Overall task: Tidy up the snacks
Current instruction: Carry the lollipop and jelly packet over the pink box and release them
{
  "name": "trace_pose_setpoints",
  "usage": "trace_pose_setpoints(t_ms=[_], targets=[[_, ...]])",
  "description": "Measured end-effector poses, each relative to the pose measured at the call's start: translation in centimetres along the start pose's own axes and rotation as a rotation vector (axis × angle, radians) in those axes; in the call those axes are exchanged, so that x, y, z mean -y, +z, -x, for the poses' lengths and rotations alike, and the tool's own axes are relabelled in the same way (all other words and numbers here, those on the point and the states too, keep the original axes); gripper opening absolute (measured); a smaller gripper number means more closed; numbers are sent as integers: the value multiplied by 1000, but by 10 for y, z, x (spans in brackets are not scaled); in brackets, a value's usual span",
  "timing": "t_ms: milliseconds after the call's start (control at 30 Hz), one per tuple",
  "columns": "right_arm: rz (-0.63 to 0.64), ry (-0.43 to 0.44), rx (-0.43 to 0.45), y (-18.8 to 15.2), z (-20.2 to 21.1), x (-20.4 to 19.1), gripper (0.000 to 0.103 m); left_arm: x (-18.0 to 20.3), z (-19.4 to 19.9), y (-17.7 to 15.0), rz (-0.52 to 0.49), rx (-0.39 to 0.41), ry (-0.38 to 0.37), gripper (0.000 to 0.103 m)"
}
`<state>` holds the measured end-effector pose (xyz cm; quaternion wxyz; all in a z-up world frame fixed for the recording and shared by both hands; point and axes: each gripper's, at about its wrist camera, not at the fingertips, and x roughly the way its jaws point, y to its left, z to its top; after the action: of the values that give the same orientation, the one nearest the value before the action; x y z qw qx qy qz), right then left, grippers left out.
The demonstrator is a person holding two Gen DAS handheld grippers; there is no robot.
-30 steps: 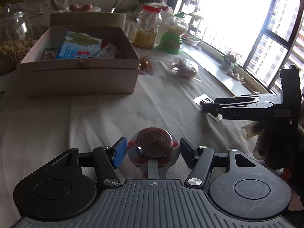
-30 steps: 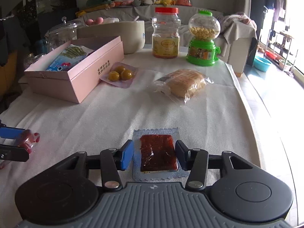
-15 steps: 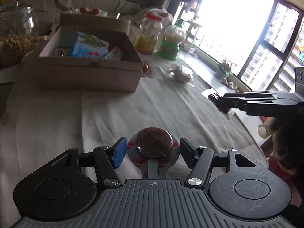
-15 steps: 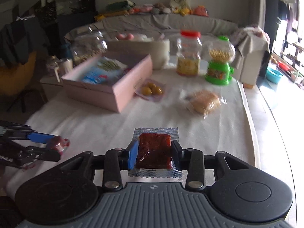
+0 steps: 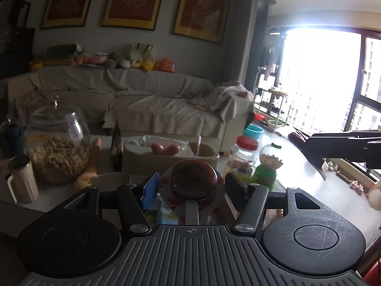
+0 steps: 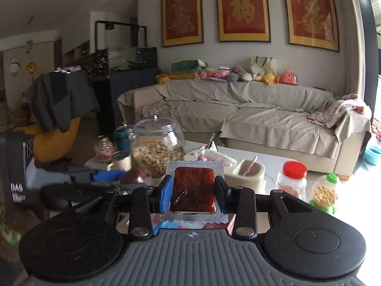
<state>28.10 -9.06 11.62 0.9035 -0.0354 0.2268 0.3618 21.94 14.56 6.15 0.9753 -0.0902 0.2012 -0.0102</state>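
In the left wrist view, the table below is largely hidden by the left gripper (image 5: 190, 186) and its ribbed grey body. A round lollipop (image 5: 194, 178) with a dark spiral face, sealed in clear wrap, is seen between the blue pad and the black pad, with gaps on both sides; whether it is pinched lower down, at its flat stick, cannot be told. Behind it a round glass jar (image 5: 57, 150) of pale puffed snacks is made out, with a cream mug (image 5: 21, 182) beside it, a red-lidded plastic jar (image 5: 244, 153) and a green-based candy dispenser (image 5: 268, 170). The right gripper (image 5: 345, 149) is cut off at the right edge, dark against the glaring window.

In the right wrist view, the right gripper (image 6: 192, 190), whose jaws have just been closing, is clamped narrowly on a flat sachet (image 6: 194, 189) with crimped silver edges and a glossy red-brown slab inside. The left gripper (image 6: 114, 178) is seen blurred at the left, a red shape at its tip. A cloth-draped sofa (image 6: 250, 116) fills the background.
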Motion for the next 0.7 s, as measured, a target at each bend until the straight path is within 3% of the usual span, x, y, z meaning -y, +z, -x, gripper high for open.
trace_pose_setpoints(t_ms=[100, 167, 267, 400, 600, 700], targets=[[-44, -17, -55, 9, -51, 12, 37, -18, -46, -4, 91, -70, -14, 67], [-72, -2, -92, 9, -84, 23, 38, -30, -79, -15, 138, -165, -36, 67], [-151, 43, -187, 0, -133, 50, 45, -44, -119, -35, 172, -260, 3, 66], [-174, 51, -224, -23, -158, 71, 48, -58, -125, -46, 198, -253, -8, 66], [-166, -79, -246, -58, -163, 111, 50, -55, -123, -49, 145, -175, -5, 67], [-173, -119, -271, -82, -160, 125, 59, -54, -117, -50, 204, -106, 21, 66]])
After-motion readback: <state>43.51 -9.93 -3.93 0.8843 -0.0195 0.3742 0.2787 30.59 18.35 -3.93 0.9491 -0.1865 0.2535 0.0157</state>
